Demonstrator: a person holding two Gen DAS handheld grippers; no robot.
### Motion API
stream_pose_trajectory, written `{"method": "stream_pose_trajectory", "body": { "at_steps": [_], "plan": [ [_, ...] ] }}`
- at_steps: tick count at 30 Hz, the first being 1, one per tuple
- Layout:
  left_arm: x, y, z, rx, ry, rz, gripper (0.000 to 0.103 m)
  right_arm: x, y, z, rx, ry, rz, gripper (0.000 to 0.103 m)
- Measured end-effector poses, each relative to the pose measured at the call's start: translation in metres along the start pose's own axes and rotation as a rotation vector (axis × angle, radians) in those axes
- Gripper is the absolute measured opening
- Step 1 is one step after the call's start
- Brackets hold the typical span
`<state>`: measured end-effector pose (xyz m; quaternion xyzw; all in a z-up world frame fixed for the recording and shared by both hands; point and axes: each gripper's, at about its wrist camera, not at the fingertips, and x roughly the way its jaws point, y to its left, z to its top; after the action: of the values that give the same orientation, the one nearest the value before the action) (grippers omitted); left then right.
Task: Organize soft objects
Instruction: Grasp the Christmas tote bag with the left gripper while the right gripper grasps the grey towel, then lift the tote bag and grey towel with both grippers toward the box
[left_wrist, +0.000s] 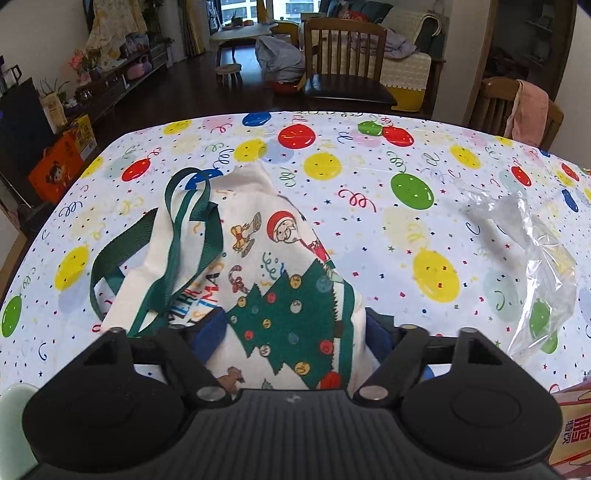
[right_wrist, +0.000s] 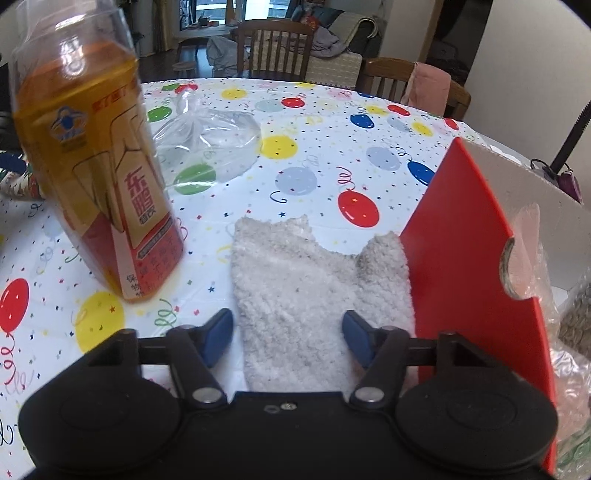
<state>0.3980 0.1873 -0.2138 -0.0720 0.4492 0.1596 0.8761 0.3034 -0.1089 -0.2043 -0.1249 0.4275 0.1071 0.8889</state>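
tote bag (left_wrist: 258, 266) between left hand-held gripper (left_wrist: 295, 343) fingers | fluffy sock (right_wrist: 295, 280) between right hand-held gripper (right_wrist: 288, 339) fingers

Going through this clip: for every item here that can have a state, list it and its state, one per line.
White Christmas-print tote bag with green straps: lying crumpled on the table, its near end between the left gripper fingers.
Fluffy white sock: lying flat, between the right gripper fingers.
Clear plastic bag: crumpled, looks empty.
Orange drink bottle: upright, mostly full.
Red cardboard box: open, flap raised.
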Motion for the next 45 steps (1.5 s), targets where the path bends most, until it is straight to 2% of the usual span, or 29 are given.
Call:
{"method": "stream_pose_trajectory", "body": {
  "at_steps": [1, 3, 6, 7, 9, 13, 17, 21, 34, 39, 45],
  "plan": [
    [-0.001, 0.001, 0.0, -0.007, 0.002, -0.007, 0.068, 0.0, -0.001, 0.0, 0.002, 0.0, -0.001, 0.05],
    [-0.003, 0.003, 0.0, -0.017, 0.004, -0.016, 0.059, -0.001, -0.001, 0.001, -0.001, 0.002, -0.014, 0.038],
    [-0.008, 0.006, 0.001, -0.037, 0.002, -0.039, 0.04, -0.002, -0.005, 0.002, 0.001, 0.008, -0.038, 0.024],
    [-0.01, 0.007, 0.001, -0.047, 0.0, -0.052, 0.032, -0.004, -0.006, 0.003, 0.009, 0.006, -0.039, 0.022],
    [-0.017, 0.008, 0.002, -0.055, -0.008, -0.061, 0.03, -0.009, -0.011, 0.004, 0.033, -0.001, -0.032, 0.017],
    [-0.029, 0.012, 0.001, -0.056, -0.032, -0.078, 0.02, -0.026, -0.014, 0.005, 0.059, -0.035, -0.014, 0.014],
    [-0.037, 0.019, 0.0, -0.069, -0.034, -0.077, 0.017, -0.044, -0.013, 0.005, 0.047, -0.071, -0.01, 0.012],
    [-0.057, 0.023, 0.0, -0.067, -0.071, -0.101, 0.016, -0.065, -0.019, 0.005, 0.069, -0.105, 0.0, 0.012],
    [-0.147, 0.033, -0.003, -0.055, -0.154, -0.23, 0.016, -0.152, -0.041, 0.012, 0.118, -0.228, 0.076, 0.012],
    [-0.182, 0.029, -0.006, -0.037, -0.176, -0.278, 0.016, -0.176, -0.051, 0.013, 0.141, -0.261, 0.11, 0.012],
    [-0.233, 0.006, -0.007, 0.027, -0.221, -0.355, 0.016, -0.201, -0.067, 0.014, 0.17, -0.283, 0.131, 0.012]
  ]
}}
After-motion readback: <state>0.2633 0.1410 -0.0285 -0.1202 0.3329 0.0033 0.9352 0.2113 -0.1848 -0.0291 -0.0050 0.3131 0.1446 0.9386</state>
